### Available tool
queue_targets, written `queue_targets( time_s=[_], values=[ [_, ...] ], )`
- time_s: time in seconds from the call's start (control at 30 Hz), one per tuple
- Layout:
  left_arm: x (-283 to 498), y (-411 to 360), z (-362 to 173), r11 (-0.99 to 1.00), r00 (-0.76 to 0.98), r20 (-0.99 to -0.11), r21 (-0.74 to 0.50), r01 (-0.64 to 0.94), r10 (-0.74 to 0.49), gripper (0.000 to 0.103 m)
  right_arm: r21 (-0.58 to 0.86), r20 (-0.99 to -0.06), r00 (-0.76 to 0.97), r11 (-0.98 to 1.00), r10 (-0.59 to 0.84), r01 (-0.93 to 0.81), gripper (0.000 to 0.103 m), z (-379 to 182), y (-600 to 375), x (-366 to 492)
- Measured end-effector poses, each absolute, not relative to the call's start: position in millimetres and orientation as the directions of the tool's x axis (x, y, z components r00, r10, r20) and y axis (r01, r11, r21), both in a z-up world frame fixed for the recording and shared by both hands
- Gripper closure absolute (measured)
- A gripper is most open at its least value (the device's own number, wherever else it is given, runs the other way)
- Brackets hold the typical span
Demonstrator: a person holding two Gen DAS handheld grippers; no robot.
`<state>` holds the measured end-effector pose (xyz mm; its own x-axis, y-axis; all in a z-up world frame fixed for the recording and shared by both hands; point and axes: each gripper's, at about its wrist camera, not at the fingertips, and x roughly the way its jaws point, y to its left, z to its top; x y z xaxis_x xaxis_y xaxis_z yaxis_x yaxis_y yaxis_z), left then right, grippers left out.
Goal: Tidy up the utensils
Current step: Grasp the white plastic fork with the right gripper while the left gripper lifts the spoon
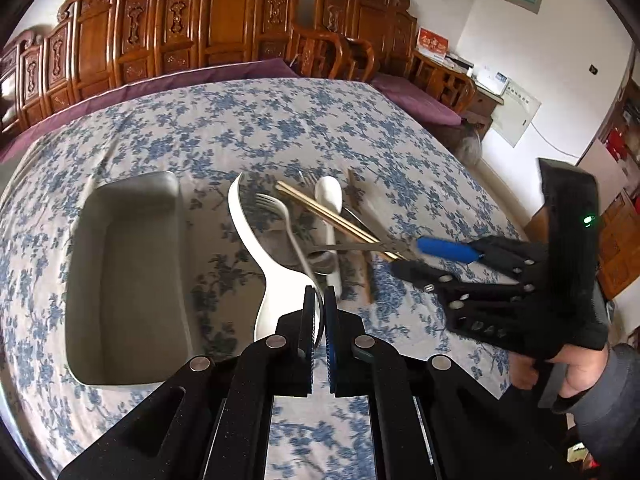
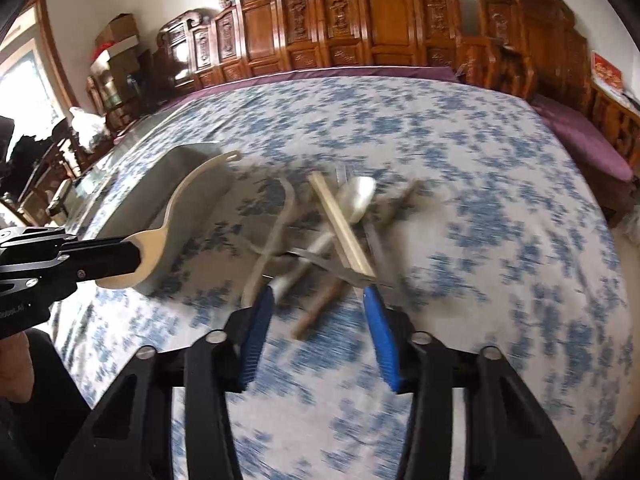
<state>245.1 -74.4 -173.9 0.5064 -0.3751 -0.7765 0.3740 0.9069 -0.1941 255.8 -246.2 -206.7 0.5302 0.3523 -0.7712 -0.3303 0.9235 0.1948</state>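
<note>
Left gripper (image 1: pixel 319 294) squeezed tight on white rice paddle (image 1: pixel 248 236), lifted beside gray tray (image 1: pixel 128 280). Right gripper (image 2: pixel 318 294) half open, empty, utensil pile (image 2: pixel 340 232) just ahead.

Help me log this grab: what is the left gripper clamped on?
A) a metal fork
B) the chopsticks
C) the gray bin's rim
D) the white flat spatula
D: the left gripper is shut on the white flat spatula, lifted above the gray bin.

Behind your table: carved wooden bench (image 1: pixel 224 28) along the white wall, purple cushion (image 1: pixel 416 100) on its seat. Blue-flowered tablecloth (image 1: pixel 248 128) covers the top. Cardboard boxes (image 2: pixel 118 38) stacked in your far left corner
</note>
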Motion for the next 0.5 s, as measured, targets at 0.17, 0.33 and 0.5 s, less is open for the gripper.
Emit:
queue_targets(
  time_s=[0.17,0.33,0.5],
  values=[
    [246.7,-61.9,-171.4,0.897,0.517,-0.758,-0.205,0.391,-0.398,0.099,0.219,-0.784,0.484,0.903,0.388,-0.369,0.078,-222.7,-208.3,264.0],
    [247.2,-55.6,-166.0,0.89,0.532,-0.737,-0.211,0.404,-0.416,0.099,0.206,-0.792,0.471,0.897,0.388,-0.391,0.083,-233.6,-180.8,269.0],
    [247.9,-46.0,-161.6,0.887,0.537,-0.722,-0.243,0.393,-0.436,0.099,0.156,-0.823,0.46,0.911,0.333,-0.382,0.087,-239.7,-167.8,283.0]
  ],
)
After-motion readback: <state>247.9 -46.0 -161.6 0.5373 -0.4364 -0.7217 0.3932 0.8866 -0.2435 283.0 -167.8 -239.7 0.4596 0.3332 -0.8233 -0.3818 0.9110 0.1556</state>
